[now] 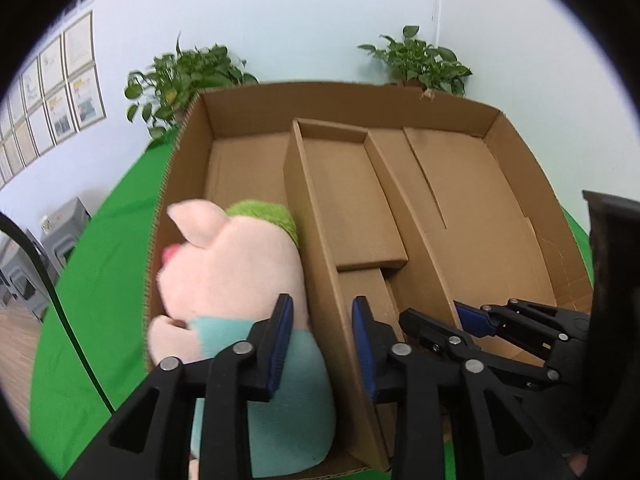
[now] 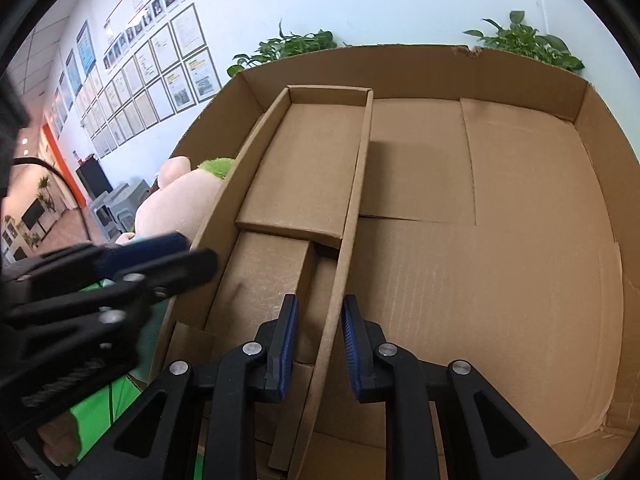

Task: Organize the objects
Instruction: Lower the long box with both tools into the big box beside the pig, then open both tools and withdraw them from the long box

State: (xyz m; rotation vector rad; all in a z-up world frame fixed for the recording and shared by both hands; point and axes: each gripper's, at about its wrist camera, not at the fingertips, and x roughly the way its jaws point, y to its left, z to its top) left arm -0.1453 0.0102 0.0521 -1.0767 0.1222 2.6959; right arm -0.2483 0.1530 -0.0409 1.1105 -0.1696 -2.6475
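A large cardboard box (image 1: 340, 90) stands on the green table. In its left compartment lies a plush pig (image 1: 240, 264) with a green cap and a teal shirt. A narrow cardboard inner tray (image 1: 348, 200) sits in the middle of the box. My left gripper (image 1: 322, 346) straddles the tray's left wall, open, its left pad beside the pig's body. My right gripper (image 2: 320, 340) straddles the tray's right wall (image 2: 356, 200), shut on it. The right gripper (image 1: 448, 320) also shows low right in the left wrist view. In the right wrist view, the left gripper (image 2: 188, 252) and the pig (image 2: 180, 200) are at the left.
The box's right compartment (image 2: 520, 240) holds nothing but its cardboard floor. Two potted plants (image 1: 188, 76) (image 1: 420, 60) stand behind the box by the wall. Green cloth (image 1: 100, 280) covers the table left of the box, and a black cable (image 1: 60, 308) crosses it.
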